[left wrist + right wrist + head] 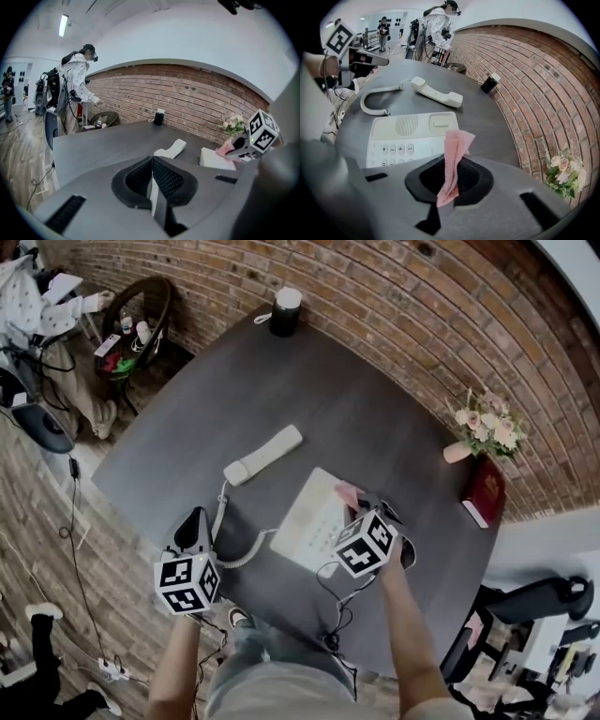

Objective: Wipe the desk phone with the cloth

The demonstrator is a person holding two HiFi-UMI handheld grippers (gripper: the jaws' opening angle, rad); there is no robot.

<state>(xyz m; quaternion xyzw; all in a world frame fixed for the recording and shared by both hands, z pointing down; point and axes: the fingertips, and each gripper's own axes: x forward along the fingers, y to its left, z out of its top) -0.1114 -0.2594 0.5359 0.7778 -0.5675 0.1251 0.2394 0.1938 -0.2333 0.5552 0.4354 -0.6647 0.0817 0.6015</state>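
Pink cloth (453, 157) is pinched by the right gripper (449, 185) over the desk phone (408, 133); the left gripper (152, 187) is closed, empty, at the table (375, 409) edge.

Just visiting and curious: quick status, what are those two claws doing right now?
Right gripper shut on pink cloth, over phone base. Left gripper shut, empty. Handset lying off base on desk; nothing in the way.

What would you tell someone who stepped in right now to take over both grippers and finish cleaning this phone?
Left gripper: shut, empty, at the near edge of the table.
Right gripper: shut on the pink cloth, over the phone base.
Handset: off the base, lying on the table beyond it.
Done: cloth gripped, handset off.
Left: wipe base and handset; wiping so far cannot be judged.
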